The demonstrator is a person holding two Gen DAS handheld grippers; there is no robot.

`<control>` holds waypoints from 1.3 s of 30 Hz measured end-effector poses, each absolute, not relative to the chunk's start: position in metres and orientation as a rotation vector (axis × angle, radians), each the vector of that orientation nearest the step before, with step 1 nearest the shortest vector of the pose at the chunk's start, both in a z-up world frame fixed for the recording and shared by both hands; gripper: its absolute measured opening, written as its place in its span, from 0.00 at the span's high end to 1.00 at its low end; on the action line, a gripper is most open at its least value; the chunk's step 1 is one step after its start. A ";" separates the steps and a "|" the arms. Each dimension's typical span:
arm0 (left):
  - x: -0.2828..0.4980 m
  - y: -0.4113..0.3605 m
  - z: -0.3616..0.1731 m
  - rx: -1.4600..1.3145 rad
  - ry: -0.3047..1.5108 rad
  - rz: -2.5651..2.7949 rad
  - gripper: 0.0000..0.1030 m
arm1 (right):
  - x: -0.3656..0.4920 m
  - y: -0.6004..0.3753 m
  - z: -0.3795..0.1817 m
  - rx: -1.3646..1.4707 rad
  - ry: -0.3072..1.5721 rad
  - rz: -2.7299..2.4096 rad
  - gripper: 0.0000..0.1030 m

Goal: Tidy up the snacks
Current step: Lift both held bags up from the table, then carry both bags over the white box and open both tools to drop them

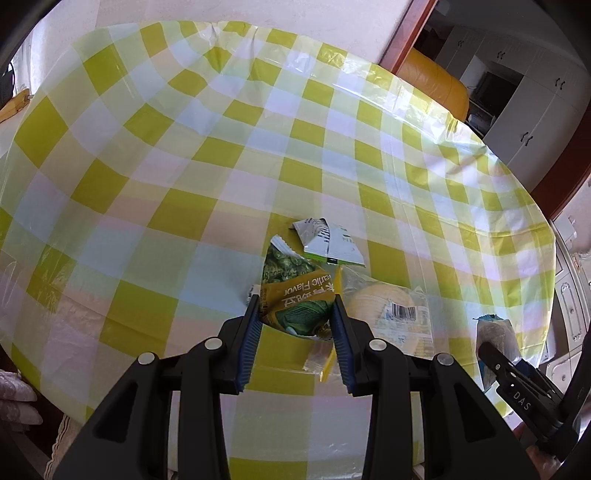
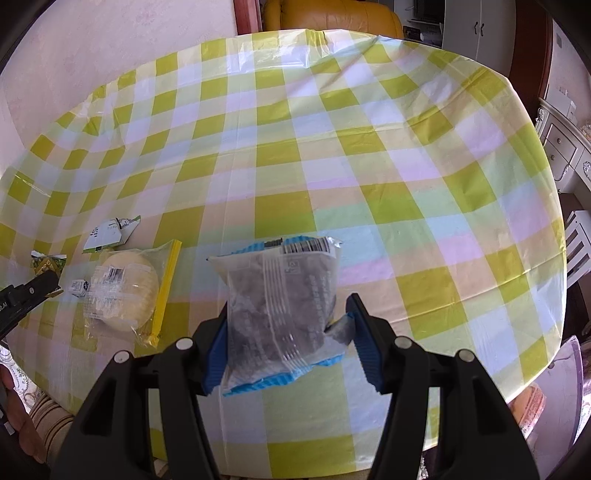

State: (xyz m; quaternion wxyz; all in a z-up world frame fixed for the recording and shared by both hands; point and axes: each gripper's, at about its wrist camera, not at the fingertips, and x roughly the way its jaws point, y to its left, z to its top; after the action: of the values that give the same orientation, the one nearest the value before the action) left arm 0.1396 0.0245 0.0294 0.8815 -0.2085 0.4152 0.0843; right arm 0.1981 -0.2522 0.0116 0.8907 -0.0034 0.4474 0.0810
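My left gripper (image 1: 295, 306) is shut on a green and yellow garlic-flavour snack packet (image 1: 295, 295) and holds it just above the table. A white and green sachet (image 1: 330, 242) lies beyond it. A round pale bun in a clear zip bag (image 1: 391, 310) lies to its right. My right gripper (image 2: 290, 306) is shut on a clear blue-edged packet of dark snacks (image 2: 282, 299), seen also at the right edge of the left wrist view (image 1: 495, 339). In the right wrist view the bun bag (image 2: 127, 291), the sachet (image 2: 109, 232) and the green packet (image 2: 46, 264) lie at the left.
A round table with a yellow-green checked plastic cloth (image 1: 184, 166) fills both views. A yellow armchair (image 2: 332, 14) stands behind the far edge. White cabinets (image 1: 535, 92) stand at the right. A small white item (image 2: 79, 288) lies beside the bun bag.
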 end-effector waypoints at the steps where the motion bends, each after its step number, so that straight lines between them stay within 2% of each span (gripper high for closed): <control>1: 0.139 0.018 0.030 -0.429 0.867 0.163 0.65 | 0.195 -0.256 0.013 -0.004 0.927 0.164 0.43; 23: 0.133 -0.135 0.041 -0.250 0.937 -0.150 0.65 | 0.137 -0.365 0.027 0.071 0.897 0.034 0.43; 39: 0.130 -0.256 0.037 -0.103 1.019 -0.419 0.65 | 0.102 -0.477 0.001 0.145 0.945 -0.171 0.43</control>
State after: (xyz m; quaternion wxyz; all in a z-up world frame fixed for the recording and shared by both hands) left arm 0.1299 -0.2556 0.0367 0.8507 -0.0487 0.4840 -0.1992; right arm 0.1016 -0.4770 0.0014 0.8845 0.0696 0.4539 -0.0820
